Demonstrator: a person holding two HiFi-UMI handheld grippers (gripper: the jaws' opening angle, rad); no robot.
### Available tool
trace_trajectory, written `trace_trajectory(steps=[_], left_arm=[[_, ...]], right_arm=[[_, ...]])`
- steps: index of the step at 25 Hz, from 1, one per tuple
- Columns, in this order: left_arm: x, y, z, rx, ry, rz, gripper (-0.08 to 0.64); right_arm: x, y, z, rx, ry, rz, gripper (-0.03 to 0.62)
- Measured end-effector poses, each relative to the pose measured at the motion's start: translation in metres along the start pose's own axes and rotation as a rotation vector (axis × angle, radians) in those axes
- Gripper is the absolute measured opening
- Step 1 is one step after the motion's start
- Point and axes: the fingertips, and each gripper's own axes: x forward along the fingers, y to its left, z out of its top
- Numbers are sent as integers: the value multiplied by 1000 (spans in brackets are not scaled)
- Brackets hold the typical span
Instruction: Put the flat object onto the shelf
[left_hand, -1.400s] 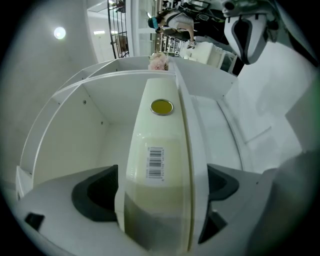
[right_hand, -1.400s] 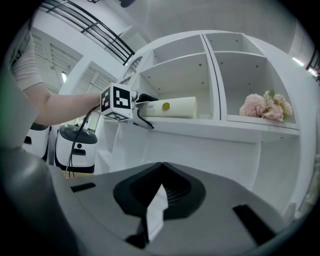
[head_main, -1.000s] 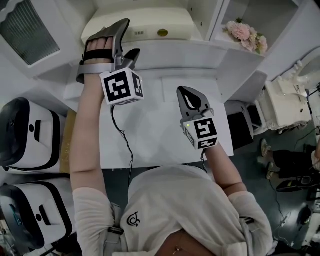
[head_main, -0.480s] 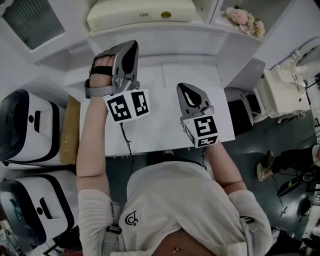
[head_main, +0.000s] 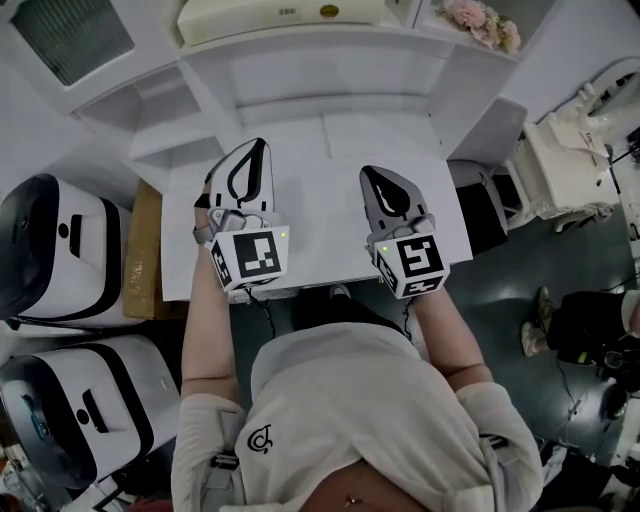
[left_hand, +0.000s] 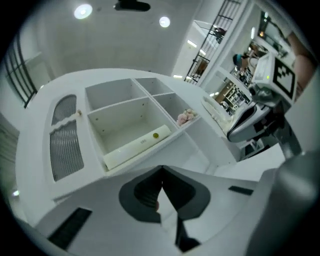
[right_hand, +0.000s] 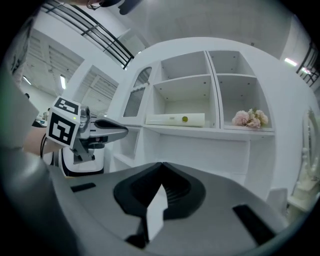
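Note:
The flat object (head_main: 280, 12) is a long cream slab with a yellow dot. It lies in the wide middle compartment of the white shelf (head_main: 320, 50), also seen in the left gripper view (left_hand: 137, 146) and the right gripper view (right_hand: 176, 119). My left gripper (head_main: 260, 146) hovers over the left part of the white desk (head_main: 315, 215), shut and empty, well short of the shelf. My right gripper (head_main: 366, 173) is level with it over the desk's right part, also shut with nothing in it. Each gripper's own view shows its jaws meeting at the tip (left_hand: 161, 170) (right_hand: 161, 165).
Pink flowers (head_main: 482, 20) sit in the right shelf compartment. Two white and black machines (head_main: 50, 260) (head_main: 70, 420) stand left of the desk, with a brown board (head_main: 140, 260) beside them. A dark chair (head_main: 490, 240) and a white cart (head_main: 580, 170) are on the right.
My left gripper pulled back from the shelf toward the desk's near edge, rolled, and went from open to shut. My right gripper drifted slightly nearer. The flat object stays on the shelf.

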Motion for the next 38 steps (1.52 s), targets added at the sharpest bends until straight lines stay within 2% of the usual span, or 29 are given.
trace_trajectory(steps=[5,8,11,13,17,20,29,38], left_arm=[[-30,-19,-11,-277,-35,-64,14],[-46,-25,-17,-392,-49,-66,14],[-60,-28,-21,-404,-44,-58,14],[-66,-35,-22,-415,-35,-81,14],[-77,-42,-30,-494,-22,-101,14],[-83,-44,-30,-524,-20,-105,14],[-85,-49,-21,-534,-29,-119,14],[-91,-52,-16,-522,-25,-150,14]], right_arm=[[-12,8,0,8,-22,-6,8],[-19,13,1,-2,-34,-6,8],[-28,19,6,-14,-64,-3,8],[-35,21,6,-18,-75,-8,8],[-42,24,-5,8,-63,-5,6],[-47,25,-6,13,-63,-3,6],[-56,29,5,-54,-92,-4,6],[-54,40,0,-23,-82,7,6]])
